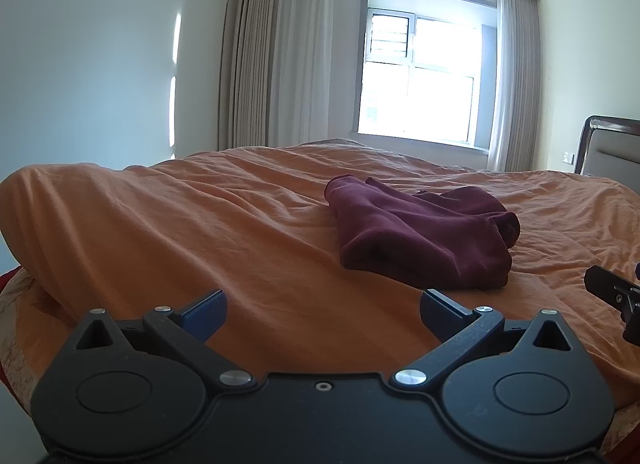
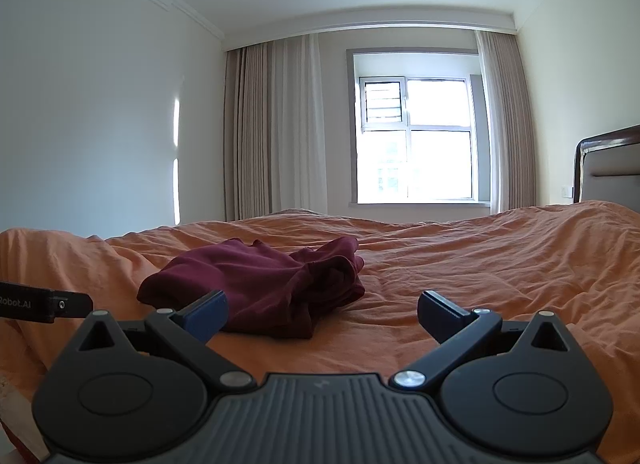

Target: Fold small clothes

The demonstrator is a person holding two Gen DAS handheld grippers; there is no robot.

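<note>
Orange bedding [image 1: 240, 232] is being shown rumpled across a wide bed, with a bright window [image 1: 420, 76] and pale curtains [image 1: 272, 56] being seen at the far wall and a padded headboard [image 1: 612, 148] at the far right. A small maroon garment [image 1: 420, 232] is being displayed lying loosely bunched on the bedding, roughly mid-bed. In the left wrist view its long axis is being presented as running from far left to near right, with a narrower rolled end pointing toward the far left and the bulkier, layered end lying nearer and to the right; an opening, possibly a cuff or leg hole, is being shown at its right side. In the right wrist view the same garment [image 2: 264, 288] is being seen left of centre, stretched mostly left to right, its rumpled open end facing right.

The left gripper [image 1: 322, 310] is being held low over the bedding just short of the garment's near edge, its jaws being kept wide apart with nothing between them. The right gripper [image 2: 322, 312] is likewise being held with jaws spread wide and empty; its left blue pad [image 2: 208, 314] is being seen overlapping the garment's near edge, though contact cannot be told. Part of the right gripper [image 1: 614, 296] is being caught at the right edge of the left wrist view, and part of the left gripper [image 2: 44, 302] at the left edge of the right wrist view
</note>
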